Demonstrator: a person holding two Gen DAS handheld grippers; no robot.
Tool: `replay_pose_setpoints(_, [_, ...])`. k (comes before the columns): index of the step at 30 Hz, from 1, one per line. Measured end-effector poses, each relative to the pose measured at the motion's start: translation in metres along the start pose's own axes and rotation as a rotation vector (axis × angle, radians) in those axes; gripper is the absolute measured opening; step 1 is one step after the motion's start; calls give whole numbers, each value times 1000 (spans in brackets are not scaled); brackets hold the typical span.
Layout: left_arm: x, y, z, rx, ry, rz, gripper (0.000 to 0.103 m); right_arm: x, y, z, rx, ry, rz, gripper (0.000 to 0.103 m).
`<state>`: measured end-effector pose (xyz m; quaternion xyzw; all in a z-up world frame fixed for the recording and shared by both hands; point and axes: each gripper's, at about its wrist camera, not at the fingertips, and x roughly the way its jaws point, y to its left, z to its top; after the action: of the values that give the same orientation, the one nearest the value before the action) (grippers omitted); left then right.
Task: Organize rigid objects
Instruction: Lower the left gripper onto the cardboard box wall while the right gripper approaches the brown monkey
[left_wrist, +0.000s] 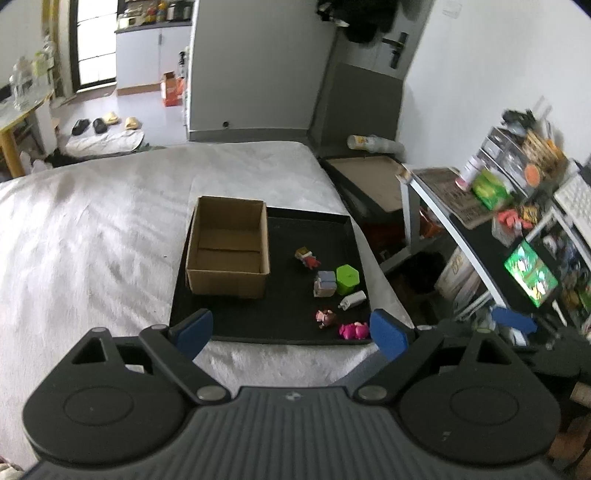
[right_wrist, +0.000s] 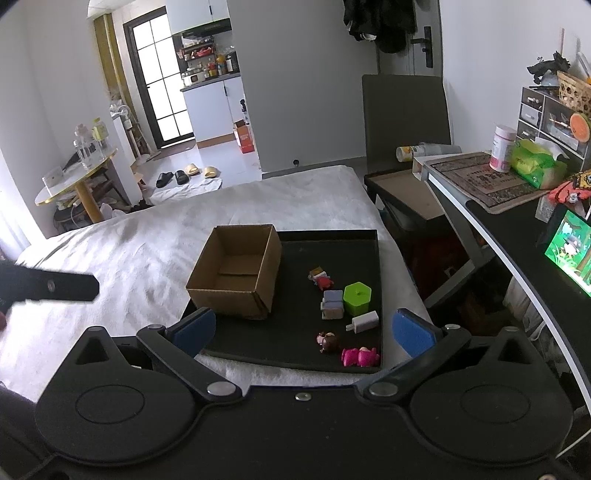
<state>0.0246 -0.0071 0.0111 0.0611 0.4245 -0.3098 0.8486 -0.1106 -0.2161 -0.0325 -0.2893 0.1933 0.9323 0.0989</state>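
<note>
A black tray (left_wrist: 280, 310) (right_wrist: 295, 343) lies on the white bed, holding an empty open cardboard box (left_wrist: 229, 251) (right_wrist: 236, 273) on its left side. On its right side lie a small red figure (left_wrist: 308, 257) (right_wrist: 320, 278), a green hexagonal block (left_wrist: 347, 275) (right_wrist: 357, 296), a lilac block (left_wrist: 325, 284) (right_wrist: 332, 304), a white plug (left_wrist: 352, 299) (right_wrist: 364, 322), a brown-headed figurine (left_wrist: 325, 318) (right_wrist: 328, 341) and a pink toy (left_wrist: 354, 329) (right_wrist: 360, 356). My left gripper (left_wrist: 291, 332) and right gripper (right_wrist: 303, 334) both hover open over the tray's near edge, holding nothing.
The white bedspread (left_wrist: 92, 229) stretches left and behind the tray. A cluttered desk (right_wrist: 491, 192) with a lit tablet (right_wrist: 570, 251) stands right of the bed. A dark part of the other gripper (right_wrist: 48, 286) juts in at the left of the right wrist view.
</note>
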Motion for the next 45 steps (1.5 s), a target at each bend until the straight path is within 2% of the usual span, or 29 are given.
replay_pose_setpoints(6, [3, 4, 16, 19, -29, 30, 91, 11, -5, 2, 22, -4, 4, 103])
replay_pose_setpoints(13, [29, 12, 28, 15, 11, 52, 91, 28, -19, 3, 82, 8, 11, 103])
replay_pose_setpoints(20, [62, 33, 41, -67, 87, 49, 91, 50, -36, 0, 134, 24, -14, 103])
replay_pose_setpoints(35, [114, 53, 70, -112, 83, 51, 91, 98, -65, -2, 240, 47, -93, 103])
replay_pose_setpoints(37, [122, 57, 70, -122, 71, 51, 91, 103, -69, -3, 259, 47, -106, 102])
replay_pose_setpoints(41, [146, 67, 68, -147, 105, 67, 89, 117, -82, -6, 312, 60, -126, 96])
replay_pose_setpoints(45, [165, 81, 64, -170, 127, 82, 89, 130, -90, -11, 352, 74, -130, 94])
